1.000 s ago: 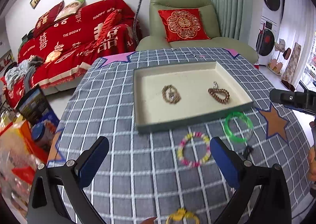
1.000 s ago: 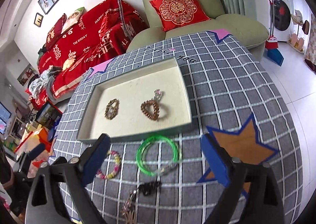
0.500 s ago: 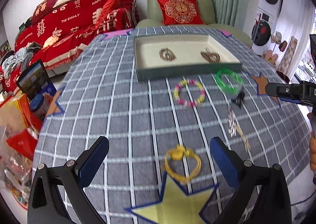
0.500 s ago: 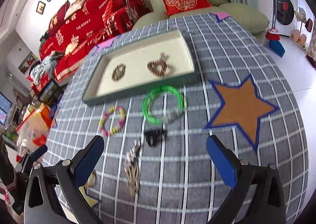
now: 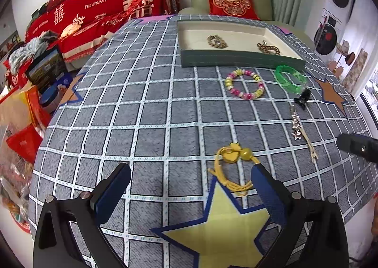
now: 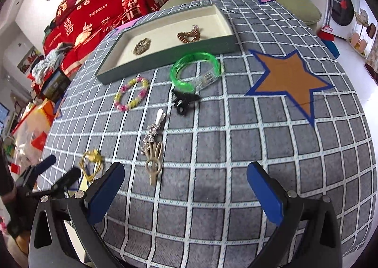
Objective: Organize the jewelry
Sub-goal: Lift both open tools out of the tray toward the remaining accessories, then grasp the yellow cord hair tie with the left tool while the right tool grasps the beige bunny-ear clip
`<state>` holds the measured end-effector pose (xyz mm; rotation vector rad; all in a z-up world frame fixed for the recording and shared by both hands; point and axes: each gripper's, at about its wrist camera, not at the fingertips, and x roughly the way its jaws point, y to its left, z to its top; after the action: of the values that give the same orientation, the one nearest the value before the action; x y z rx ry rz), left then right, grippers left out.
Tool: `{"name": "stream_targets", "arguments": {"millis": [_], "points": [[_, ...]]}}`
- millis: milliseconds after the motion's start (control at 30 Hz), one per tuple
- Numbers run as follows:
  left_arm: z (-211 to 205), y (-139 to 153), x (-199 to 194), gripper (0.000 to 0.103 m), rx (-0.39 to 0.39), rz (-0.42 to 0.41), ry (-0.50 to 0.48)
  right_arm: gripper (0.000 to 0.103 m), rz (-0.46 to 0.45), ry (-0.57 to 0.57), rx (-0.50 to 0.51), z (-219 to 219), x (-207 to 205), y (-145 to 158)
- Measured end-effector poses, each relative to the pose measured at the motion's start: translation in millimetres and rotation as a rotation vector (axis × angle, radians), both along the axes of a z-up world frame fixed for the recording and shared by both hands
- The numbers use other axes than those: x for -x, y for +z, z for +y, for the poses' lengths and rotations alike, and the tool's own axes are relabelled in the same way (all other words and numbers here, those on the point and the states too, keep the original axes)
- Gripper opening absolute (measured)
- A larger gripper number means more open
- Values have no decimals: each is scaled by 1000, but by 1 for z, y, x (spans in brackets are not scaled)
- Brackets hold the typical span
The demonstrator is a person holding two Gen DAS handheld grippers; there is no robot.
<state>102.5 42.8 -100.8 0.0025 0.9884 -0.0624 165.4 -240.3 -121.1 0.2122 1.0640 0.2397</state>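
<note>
We hold the left tongs (image 5: 190,187) with their jaws spread wide and nothing between them. Our right tongs (image 6: 185,188) gape just as wide and empty, held level beside the left.

both grippers (image 5: 190,187) (image 6: 185,188) pulled back from tray (image 5: 236,58)

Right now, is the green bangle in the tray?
No, the green bangle lies on the cloth just outside the tray, by its near wall.

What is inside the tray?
The tray holds two brownish bracelets, one on the left and one on the right. Its near wall hides a strip of the floor.
</note>
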Motion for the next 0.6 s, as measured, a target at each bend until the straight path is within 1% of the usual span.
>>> {"name": "stream_targets", "arguments": {"millis": [233,500,533,600], "points": [[-4,-9,-4,103,-5,21,-7,103,-8,37,37,17,7,0],[-12,-15,-6,103,-41,27,-23,103,-10,64,82,32,9,-4],[-13,-17,-6,99,-47,32,-24,103,-10,66,88,34,9,-5],[-13,-20,-9,99,-54,45,-22,103,-11,70,106,37,9,-7]]}}
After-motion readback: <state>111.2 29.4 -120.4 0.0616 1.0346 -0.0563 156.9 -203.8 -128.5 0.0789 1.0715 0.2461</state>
